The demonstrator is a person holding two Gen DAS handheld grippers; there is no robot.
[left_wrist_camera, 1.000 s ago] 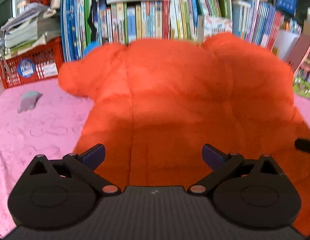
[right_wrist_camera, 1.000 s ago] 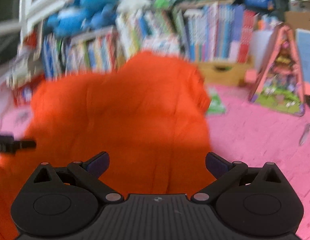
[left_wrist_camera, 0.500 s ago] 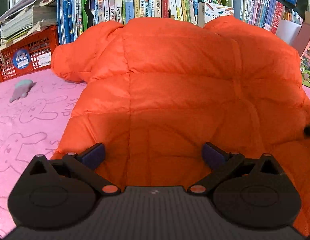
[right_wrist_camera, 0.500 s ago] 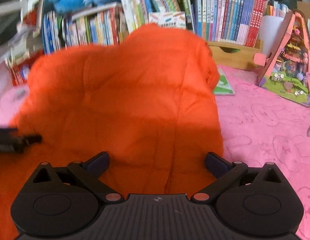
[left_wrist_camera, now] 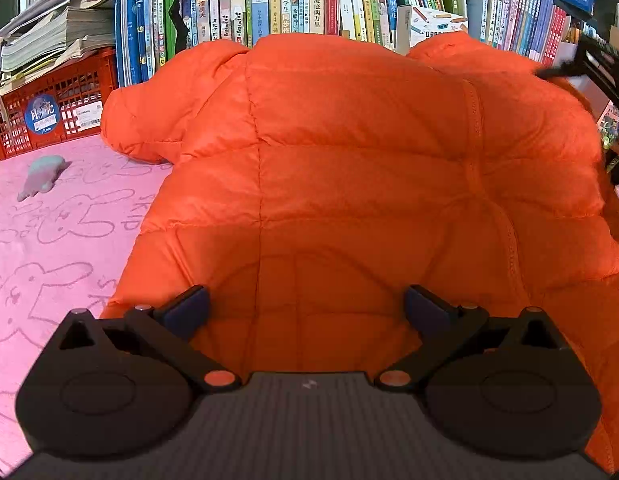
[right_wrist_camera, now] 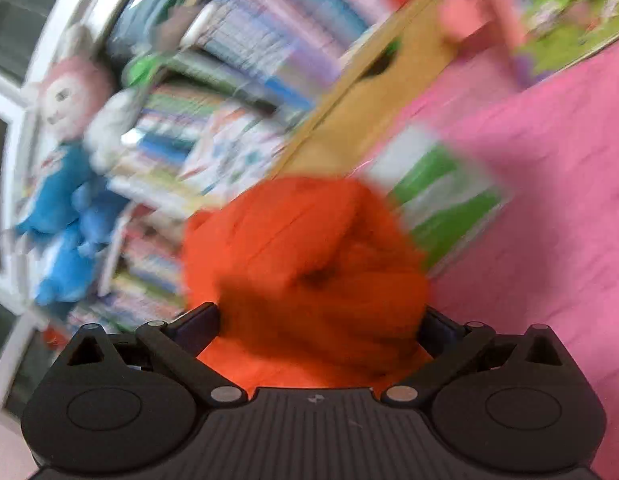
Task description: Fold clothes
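1. My left gripper (left_wrist_camera: 305,308) is hovering with jaws wide apart over the orange jacket (left_wrist_camera: 349,184) lying on the pink blanket (left_wrist_camera: 61,216).
2. My right gripper (right_wrist_camera: 319,326) is straddling a bunched sleeve (right_wrist_camera: 305,256), jaws spread, view blurred.

In the left wrist view the jacket (left_wrist_camera: 349,168) filled the middle and right of the frame, lying on the bed cover (left_wrist_camera: 61,232). A row of books (left_wrist_camera: 293,0) stood behind it along the top. A crate (left_wrist_camera: 57,112) sat at the upper left under a stack of papers (left_wrist_camera: 53,40), and a small toy (left_wrist_camera: 43,170) lay at the left, apart from the jacket. The left gripper (left_wrist_camera: 307,308) sat at the bottom, over the jacket's near edge. In the blurred right wrist view a bunched part of the jacket (right_wrist_camera: 305,264) lay between the jaws of the right gripper (right_wrist_camera: 319,322), with a doll (right_wrist_camera: 65,148) at the left.
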